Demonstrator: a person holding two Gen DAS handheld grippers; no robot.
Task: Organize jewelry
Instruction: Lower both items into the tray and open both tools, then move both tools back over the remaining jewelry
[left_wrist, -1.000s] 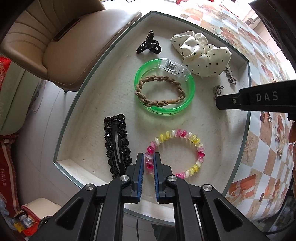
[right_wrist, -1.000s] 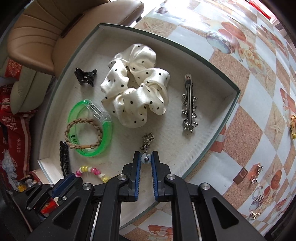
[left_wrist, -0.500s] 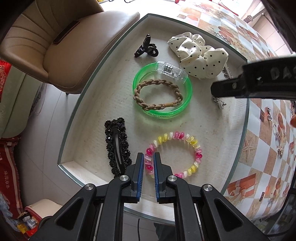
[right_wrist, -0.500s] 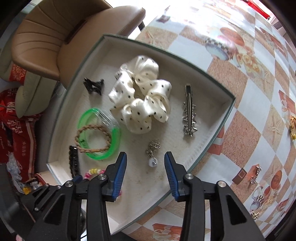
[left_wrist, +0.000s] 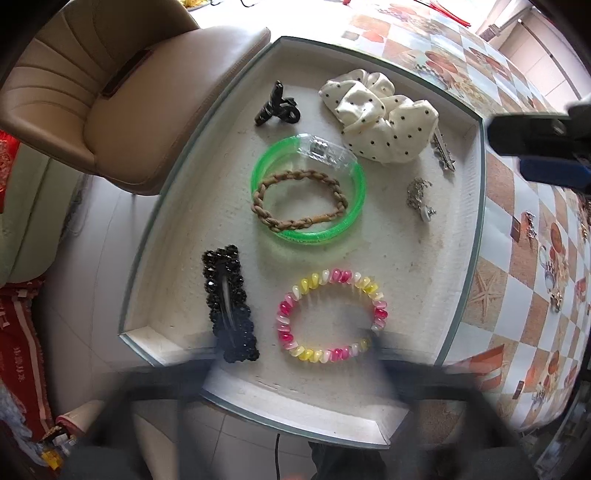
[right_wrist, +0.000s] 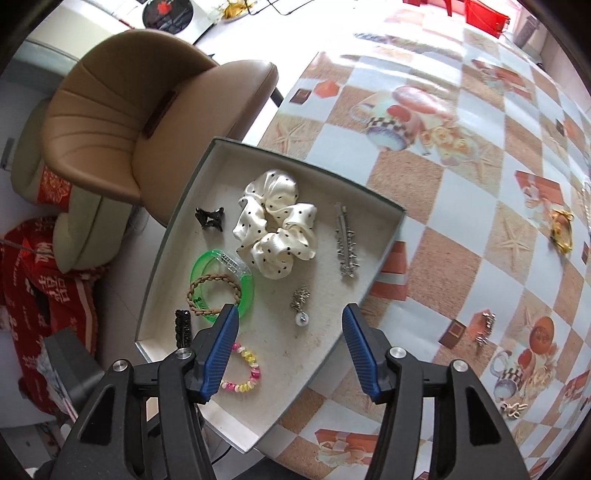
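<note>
A shallow grey tray (right_wrist: 384, 258) (left_wrist: 476, 229) holds a silver pearl earring (right_wrist: 301, 308) (left_wrist: 419, 197), a polka-dot scrunchie (right_wrist: 277, 230), a silver hair clip (right_wrist: 345, 245), a green bangle (left_wrist: 310, 188) with a braided hair tie (left_wrist: 295, 201), a black claw clip (left_wrist: 277, 107), a black beaded clip (left_wrist: 229, 302) and a pink-yellow bead bracelet (left_wrist: 332, 314). My right gripper (right_wrist: 291, 347) is open and empty, raised above the earring. My left gripper is a motion blur at the bottom of its view; its jaws cannot be made out.
A tan chair (right_wrist: 147, 110) stands beside the tray. On the patterned tablecloth (right_wrist: 461, 184) to the right lie a silver earring (right_wrist: 485, 326), a yellow piece (right_wrist: 561, 229) and a gold earring (right_wrist: 513, 408).
My right gripper opened, left the pearl earring in the tray and pulled up and back. My left gripper, shut before, now blurs as it moves back.
</note>
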